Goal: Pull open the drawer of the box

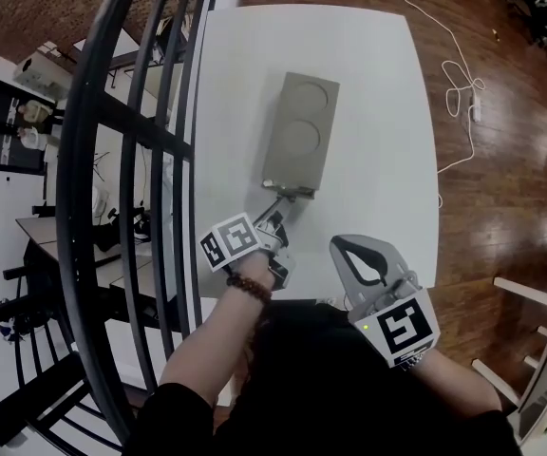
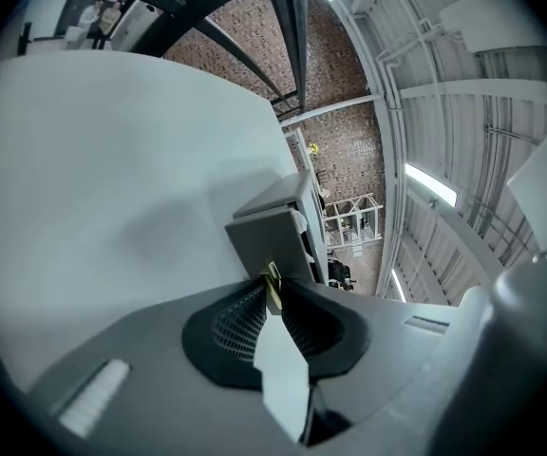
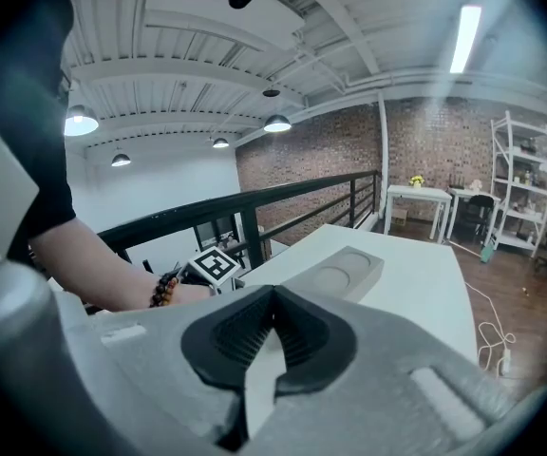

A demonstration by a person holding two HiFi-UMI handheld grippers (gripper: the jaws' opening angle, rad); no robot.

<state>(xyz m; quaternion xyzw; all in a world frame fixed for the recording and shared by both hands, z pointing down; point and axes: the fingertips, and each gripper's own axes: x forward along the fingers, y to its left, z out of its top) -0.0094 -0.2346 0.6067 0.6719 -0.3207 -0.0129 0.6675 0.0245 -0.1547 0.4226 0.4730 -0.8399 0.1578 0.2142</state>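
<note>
The matte grey rectangular box (image 1: 297, 133) is lying on a plain white tabletop (image 1: 368, 74). A small brass-yellow drawer pull (image 2: 273, 293) is glinting between the black ribbed pads of the light grey left gripper (image 2: 271, 278). The right gripper (image 3: 273, 297) is showing the same grey and black. Each cube is displaying black-and-white square markers. The glossy plank floor (image 1: 511, 179) is gleaming reddish brown.

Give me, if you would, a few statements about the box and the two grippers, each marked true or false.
1. The left gripper is closed on the drawer's handle. True.
2. The right gripper holds the box. False: it is held back from the box, jaws together, nothing between them.
3. The box top has two round recesses. True.
4. The box stands on the wooden floor. False: it stands on the white table.
</note>
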